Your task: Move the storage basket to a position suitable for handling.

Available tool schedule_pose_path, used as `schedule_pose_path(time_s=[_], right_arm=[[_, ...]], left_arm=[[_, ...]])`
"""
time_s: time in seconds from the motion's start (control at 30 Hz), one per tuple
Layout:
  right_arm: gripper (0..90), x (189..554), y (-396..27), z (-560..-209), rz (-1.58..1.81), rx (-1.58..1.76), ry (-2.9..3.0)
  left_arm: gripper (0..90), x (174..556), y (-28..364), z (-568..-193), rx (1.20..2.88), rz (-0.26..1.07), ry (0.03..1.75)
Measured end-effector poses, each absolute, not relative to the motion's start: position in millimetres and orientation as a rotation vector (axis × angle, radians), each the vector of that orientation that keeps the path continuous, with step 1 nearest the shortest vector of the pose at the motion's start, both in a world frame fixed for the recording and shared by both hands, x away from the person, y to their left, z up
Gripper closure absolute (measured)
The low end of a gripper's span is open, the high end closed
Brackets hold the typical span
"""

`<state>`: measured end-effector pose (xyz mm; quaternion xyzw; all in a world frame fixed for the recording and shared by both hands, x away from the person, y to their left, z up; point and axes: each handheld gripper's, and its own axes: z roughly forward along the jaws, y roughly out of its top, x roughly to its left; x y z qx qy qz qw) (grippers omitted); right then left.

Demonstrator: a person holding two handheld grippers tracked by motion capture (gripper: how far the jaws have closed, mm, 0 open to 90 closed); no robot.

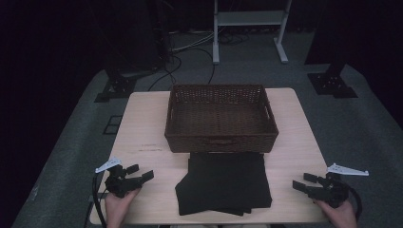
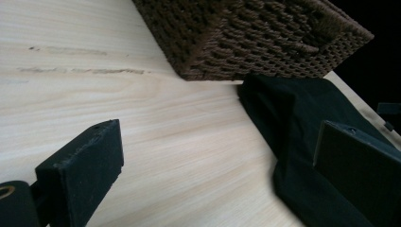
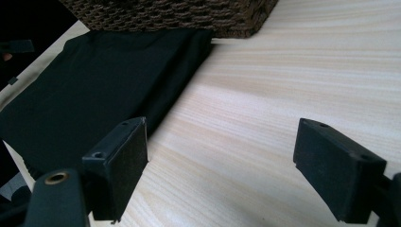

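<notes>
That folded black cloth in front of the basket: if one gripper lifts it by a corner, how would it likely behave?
The black cloth lies flat in soft layers with uneven lower edges, so it would probably droop and unfold. It looks thin, so likely light. Pushed across the smooth wooden table, it would probably bunch rather than slide whole.

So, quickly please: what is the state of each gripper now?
Left gripper: open, holding nothing.
Right gripper: open, holding nothing.
</notes>
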<state>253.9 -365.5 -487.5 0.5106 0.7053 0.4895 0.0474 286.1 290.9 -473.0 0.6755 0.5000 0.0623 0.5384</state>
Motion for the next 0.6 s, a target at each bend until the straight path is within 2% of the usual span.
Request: schedule_pose_path(time_s=[0.6], right_arm=[[17.4,255.6,-349.1,-453.0,1.468,1.541,2.224]], left_arm=[[1.3,290.0,263.9,-451.2,1.641,0.081,1.094]])
